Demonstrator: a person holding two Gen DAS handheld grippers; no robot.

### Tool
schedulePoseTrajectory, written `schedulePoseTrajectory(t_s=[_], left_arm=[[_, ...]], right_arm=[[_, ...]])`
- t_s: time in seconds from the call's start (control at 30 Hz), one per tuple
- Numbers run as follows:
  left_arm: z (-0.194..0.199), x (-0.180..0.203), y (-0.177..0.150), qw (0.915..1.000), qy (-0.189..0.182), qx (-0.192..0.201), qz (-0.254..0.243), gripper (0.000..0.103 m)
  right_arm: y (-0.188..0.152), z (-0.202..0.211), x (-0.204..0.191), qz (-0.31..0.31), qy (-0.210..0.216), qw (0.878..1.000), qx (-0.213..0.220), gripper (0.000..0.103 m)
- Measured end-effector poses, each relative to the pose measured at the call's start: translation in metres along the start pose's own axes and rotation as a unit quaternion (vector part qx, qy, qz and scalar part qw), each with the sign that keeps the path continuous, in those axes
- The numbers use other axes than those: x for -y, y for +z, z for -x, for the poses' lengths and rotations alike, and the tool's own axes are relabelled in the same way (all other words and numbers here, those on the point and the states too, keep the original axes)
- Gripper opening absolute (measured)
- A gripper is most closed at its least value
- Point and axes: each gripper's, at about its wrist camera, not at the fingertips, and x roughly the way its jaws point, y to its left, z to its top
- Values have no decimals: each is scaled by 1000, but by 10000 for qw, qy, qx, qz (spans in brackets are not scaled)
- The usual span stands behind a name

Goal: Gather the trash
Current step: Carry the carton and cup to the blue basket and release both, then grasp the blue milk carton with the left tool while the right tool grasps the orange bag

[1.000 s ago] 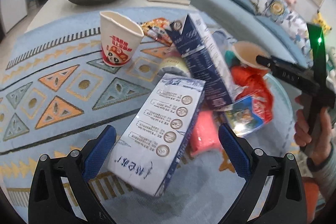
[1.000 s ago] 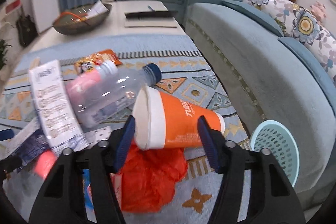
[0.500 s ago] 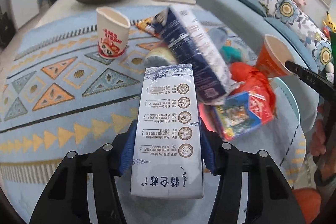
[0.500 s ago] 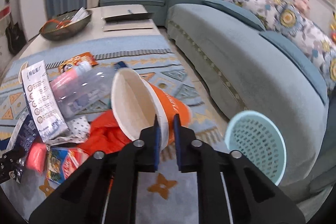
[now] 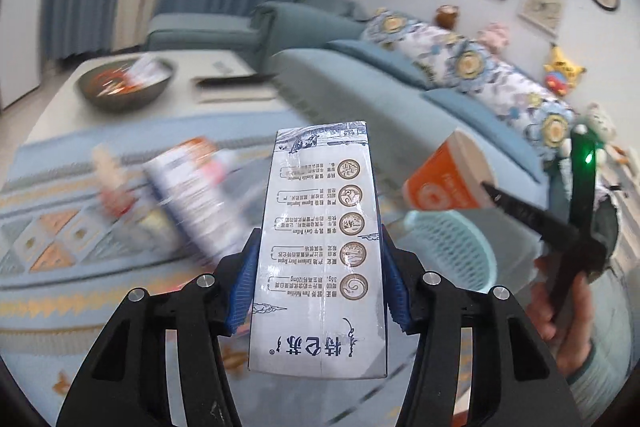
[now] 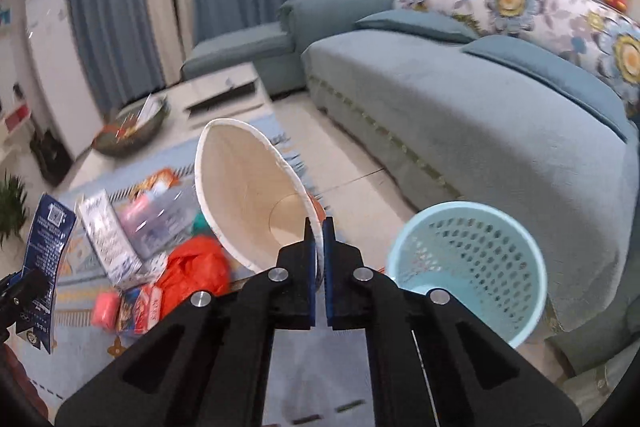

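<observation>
My left gripper (image 5: 319,259) is shut on a white milk carton (image 5: 320,211), its blue pads pressing both sides, held up above the patterned rug. The same carton's dark blue side (image 6: 46,247) shows at the left edge of the right wrist view. My right gripper (image 6: 318,227) is shut on the rim of an orange paper cup (image 6: 248,187), whose white inside faces the camera. In the left wrist view that cup (image 5: 444,183) hangs just above a light blue mesh basket (image 5: 452,247). The basket (image 6: 468,259) stands on the floor by the sofa, right of my right gripper.
Trash lies piled on the rug: a second carton (image 6: 108,239), a clear bottle (image 6: 160,215), a red plastic bag (image 6: 192,267), snack packets (image 6: 136,307). A blue sofa (image 6: 480,115) runs along the right. A low table with a dark bowl (image 5: 124,87) stands behind.
Both grippers closed, the left on the carton, the right on the cup's rim. Both lifted their loads off the rug and swung right towards the basket.
</observation>
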Motion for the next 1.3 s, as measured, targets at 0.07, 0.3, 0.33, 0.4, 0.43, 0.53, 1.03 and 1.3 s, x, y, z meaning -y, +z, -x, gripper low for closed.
schedulePoseTrajectory(t_s=[0.07,0.3,0.33,0.4,0.43,0.53,1.03,1.3], left_arm=[[-13,29,10,9998,-140,46,-129,52],[-86,117,19,9975,-560,-221,-376,52],[-97,126,18,9969,-595,-298,-412,52],[-126,150,14,9949,-672,-548,-523,52],[-133,155,13,9941,-688,-623,-557,52],[-168,176,1,9903,-681,-964,-726,52],[-205,189,-17,9834,-830,-1344,-891,72],[-160,171,-1,9890,-857,-1019,-643,76]], right_arm=[[3,8,24,-91,-260,9995,129,2],[-8,1,91,-304,-965,9949,50,2],[-14,-5,100,-372,-1044,9938,-48,2],[-23,-16,115,-496,-1153,9918,-220,2],[-29,-23,125,-596,-1185,9906,-344,2],[-49,-45,146,-845,-1310,9851,-726,2],[-83,-68,170,-1310,-1113,9761,-1327,10],[-65,-46,155,-1174,-1051,9817,-1068,37]])
